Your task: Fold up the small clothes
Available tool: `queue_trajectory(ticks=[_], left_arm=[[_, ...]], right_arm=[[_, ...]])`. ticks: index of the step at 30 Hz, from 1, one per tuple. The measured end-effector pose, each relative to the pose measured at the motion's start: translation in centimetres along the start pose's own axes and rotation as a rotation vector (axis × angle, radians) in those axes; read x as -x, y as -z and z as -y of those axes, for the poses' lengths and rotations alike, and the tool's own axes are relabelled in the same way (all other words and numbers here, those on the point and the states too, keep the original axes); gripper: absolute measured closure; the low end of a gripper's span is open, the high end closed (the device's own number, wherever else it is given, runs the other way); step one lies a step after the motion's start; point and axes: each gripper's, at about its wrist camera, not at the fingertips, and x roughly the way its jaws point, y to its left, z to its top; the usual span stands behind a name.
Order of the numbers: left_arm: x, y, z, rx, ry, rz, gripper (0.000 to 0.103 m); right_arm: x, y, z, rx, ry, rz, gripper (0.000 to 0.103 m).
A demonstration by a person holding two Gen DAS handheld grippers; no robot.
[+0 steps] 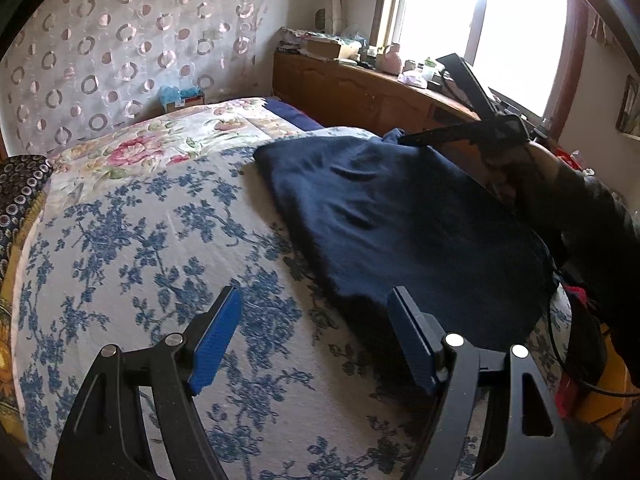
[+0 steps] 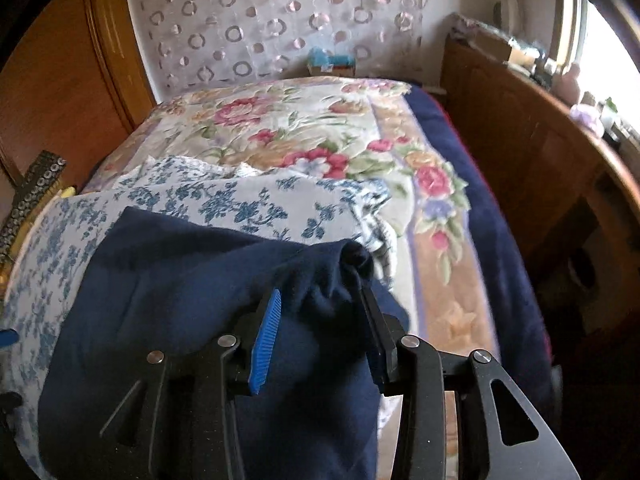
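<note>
Quick headcount: one dark navy garment, and that's the only piece of clothing I can count on the bed. Two grippers total, the left gripper and the right gripper, each with two fingers, so four blue pads in all, though one right-hand pad is mostly hidden behind fabric. Bed covers: three different ones showing, one blue-flowered sheet, one pink-rose blanket, and one plain navy blanket along the edge. One wooden headboard, one window, one circle-patterned curtain. Shelf clutter is too small to count.
</note>
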Motion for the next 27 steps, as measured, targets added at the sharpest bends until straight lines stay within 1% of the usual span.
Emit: queue_trajectory(ticks=[1, 2, 4, 5, 6, 7, 9, 12, 15, 16, 17, 18, 20, 22, 23, 24, 26, 27], left_arm=[[0.0, 0.1, 0.2, -0.002, 0.002, -0.003, 0.027], [-0.1, 0.1, 0.3, -0.004, 0.003, -0.006, 0.027], [-0.2, 0.3, 0.7, -0.007, 0.007, -0.013, 0.027], [-0.2, 0.3, 0.8, -0.008, 0.004, -0.016, 0.027], [-0.3, 0.4, 0.9, -0.009, -0.012, -0.022, 0.027], [-0.4, 0.4, 0.9, -0.008, -0.020, -0.024, 0.027], [-0.4, 0.6, 0.7, 0.003, -0.016, -0.030, 0.027], [-0.2, 0.8, 0.7, 0.007, -0.014, -0.030, 0.027], [0.1, 1.0, 1.0, 0.007, -0.013, -0.027, 0.027], [0.1, 1.0, 1.0, 0.007, -0.012, -0.026, 0.027], [0.3, 1.1, 1.1, 0.006, -0.012, -0.025, 0.027], [0.3, 1.2, 1.2, 0.004, -0.012, -0.024, 0.027], [0.5, 1.3, 1.3, 0.004, -0.011, -0.021, 0.027], [0.7, 1.5, 1.5, 0.002, -0.006, -0.019, 0.027], [0.8, 1.6, 1.7, 0.001, -0.006, -0.019, 0.027], [0.9, 1.7, 1.9, -0.001, -0.004, -0.020, 0.027], [1.1, 2.1, 2.2, -0.003, 0.007, -0.022, 0.027], [1.2, 2.3, 2.5, -0.006, 0.016, -0.026, 0.027]], right_arm=[[0.1, 0.0, -0.1, 0.006, -0.020, 0.003, 0.081], [0.3, -0.2, -0.4, 0.022, -0.024, 0.012, 0.099], [1.1, 0.0, -0.6, 0.069, 0.019, 0.052, 0.100], [1.3, 0.1, -0.5, 0.078, 0.075, 0.070, 0.101], [1.5, 0.3, -0.2, 0.070, 0.112, 0.083, 0.101], [1.8, 0.3, 0.3, 0.049, 0.130, 0.093, 0.101], [1.9, 0.4, 1.1, 0.028, 0.128, 0.095, 0.101], [2.1, 0.5, 1.6, 0.029, 0.155, 0.089, 0.101], [2.7, 0.6, 1.5, 0.026, 0.149, 0.089, 0.101], [3.2, 0.7, 1.6, 0.029, 0.152, 0.092, 0.099], [3.4, 0.8, 0.5, 0.033, 0.152, 0.098, 0.095], [3.9, 1.1, 0.3, 0.040, 0.150, 0.106, 0.092], [3.8, 1.8, -1.7, 0.062, 0.147, 0.140, 0.091], [4.8, 2.9, -2.5, 0.078, 0.149, 0.158, 0.088], [5.3, 3.7, -2.9, 0.081, 0.150, 0.163, 0.079], [5.9, 4.5, -3.2, 0.083, 0.144, 0.167, 0.068], [7.0, 6.5, -3.9, 0.086, 0.128, 0.176, 0.058], [7.5, 7.6, -4.2, 0.087, 0.125, 0.174, 0.056]])
